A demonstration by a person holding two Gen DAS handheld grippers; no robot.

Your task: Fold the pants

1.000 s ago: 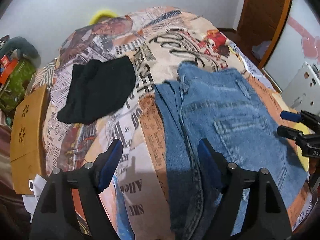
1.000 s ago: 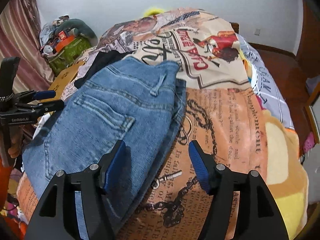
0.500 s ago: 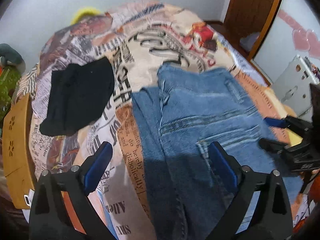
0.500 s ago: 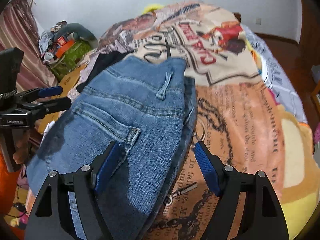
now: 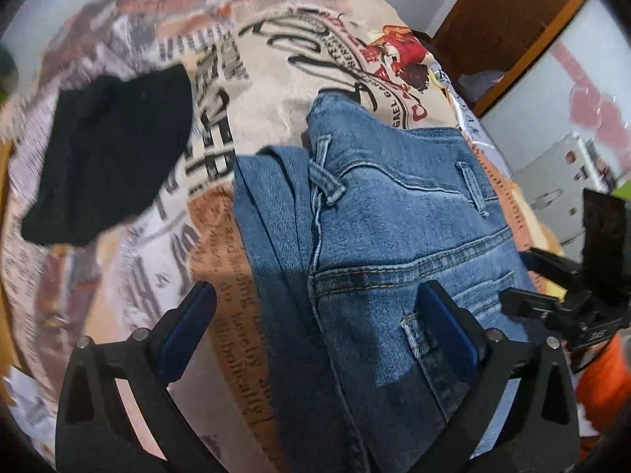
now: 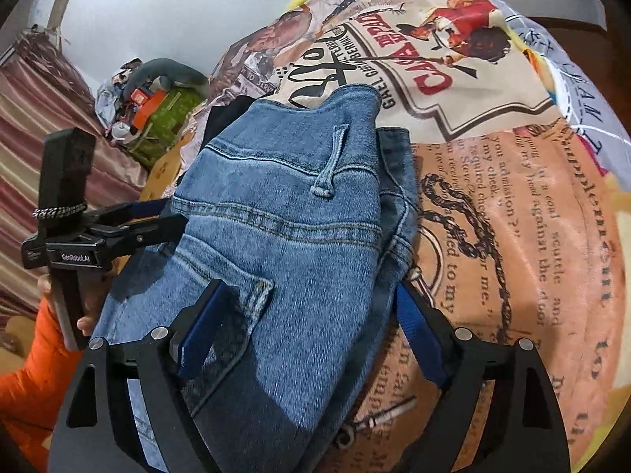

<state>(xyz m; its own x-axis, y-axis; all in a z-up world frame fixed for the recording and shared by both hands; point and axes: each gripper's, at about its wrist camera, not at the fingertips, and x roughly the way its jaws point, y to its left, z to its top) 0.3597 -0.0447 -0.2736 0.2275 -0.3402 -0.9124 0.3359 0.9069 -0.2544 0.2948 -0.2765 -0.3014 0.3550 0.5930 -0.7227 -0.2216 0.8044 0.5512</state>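
Note:
Blue jeans [image 5: 394,228] lie folded on a bed with a newspaper-print cover [image 5: 268,90], waistband at the far end and back pocket up. My left gripper [image 5: 315,315] is open and empty, low over the jeans' left edge. My right gripper [image 6: 311,323] is open and empty, its fingers straddling the jeans [image 6: 284,236] near the back pocket. The left gripper also shows in the right wrist view [image 6: 157,220] at the jeans' left side. The right gripper shows in the left wrist view [image 5: 524,276] at the jeans' right side.
A black garment [image 5: 106,149] lies on the bed to the left of the jeans. A wooden door [image 5: 508,15] and a white box [image 5: 560,181] stand to the right. Toys and clutter [image 6: 157,90] sit past the bed's left side, by a striped curtain [image 6: 27,149].
Both grippers have moved forward and down toward the jeans and opened wider. The jeans have not moved.

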